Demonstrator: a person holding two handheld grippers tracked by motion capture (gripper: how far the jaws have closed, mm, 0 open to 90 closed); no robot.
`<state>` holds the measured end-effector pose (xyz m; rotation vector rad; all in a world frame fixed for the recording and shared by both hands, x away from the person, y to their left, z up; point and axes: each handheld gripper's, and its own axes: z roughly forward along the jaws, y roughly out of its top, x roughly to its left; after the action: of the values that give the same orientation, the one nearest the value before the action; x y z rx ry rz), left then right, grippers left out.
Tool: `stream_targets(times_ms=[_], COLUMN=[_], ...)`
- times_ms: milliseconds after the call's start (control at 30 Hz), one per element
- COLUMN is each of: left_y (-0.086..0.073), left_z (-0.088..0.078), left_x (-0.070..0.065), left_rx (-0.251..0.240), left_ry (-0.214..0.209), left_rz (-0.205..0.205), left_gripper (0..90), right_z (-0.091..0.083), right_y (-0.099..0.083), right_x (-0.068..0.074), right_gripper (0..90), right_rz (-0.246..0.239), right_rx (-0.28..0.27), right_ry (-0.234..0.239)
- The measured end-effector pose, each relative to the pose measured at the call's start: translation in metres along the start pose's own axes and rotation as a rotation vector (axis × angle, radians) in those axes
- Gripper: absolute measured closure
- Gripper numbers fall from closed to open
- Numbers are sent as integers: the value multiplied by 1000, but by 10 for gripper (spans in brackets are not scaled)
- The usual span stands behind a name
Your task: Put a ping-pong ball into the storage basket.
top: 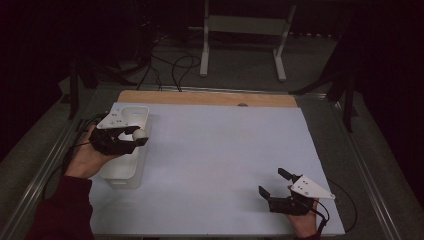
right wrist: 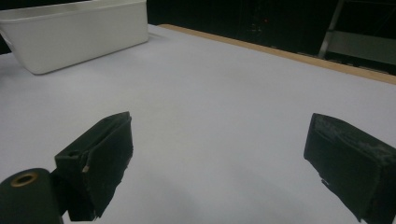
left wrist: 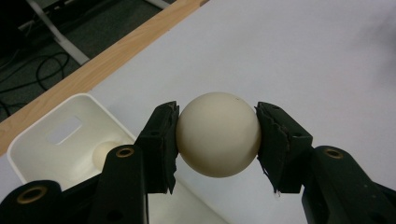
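**Ball held at the bin — drop or carry-off is next**

Left gripper (top: pixel 134 136) has its fingers (left wrist: pixel 161 140) clamped on a cream ball (left wrist: pixel 218 134), one pad on each side, ball clear of any surface. In the high view the ball (top: pixel 139 134) sits at the right rim of the white bin (top: pixel 131 114), at the counter's (top: pixel 220 150) left side. A second ball (left wrist: pixel 106 153) lies inside the bin. Step in hand looks like a ball transfer at the bin; direction cannot be told from here. If it is going in, the next move calls for a shift left over the bin mouth, then a release; if coming out, a carry across the counter.

Left hand (top: pixel 89 156) sits by the bin's left wall, gripper pointing right across the bin. Right gripper (top: pixel 277 185) rests near the counter's front right — fingers (right wrist: pixel 100 158) wide apart, nothing between them, aimed up-left toward the bin.
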<state>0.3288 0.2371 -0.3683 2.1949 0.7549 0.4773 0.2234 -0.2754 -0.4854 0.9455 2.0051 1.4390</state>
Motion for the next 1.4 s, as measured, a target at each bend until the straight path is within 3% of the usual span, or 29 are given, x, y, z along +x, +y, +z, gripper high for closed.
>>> stream_targets(times_ms=[1400], left_y=[-21], left_z=[-9], left_x=[11], left_rx=[17], left_ry=[42], left_rz=[-47], left_gripper=[509], right_z=[-1], right_y=[1], right_x=[0], right_gripper=[79], right_rz=[2], right_rx=[-3], right_ry=[-5])
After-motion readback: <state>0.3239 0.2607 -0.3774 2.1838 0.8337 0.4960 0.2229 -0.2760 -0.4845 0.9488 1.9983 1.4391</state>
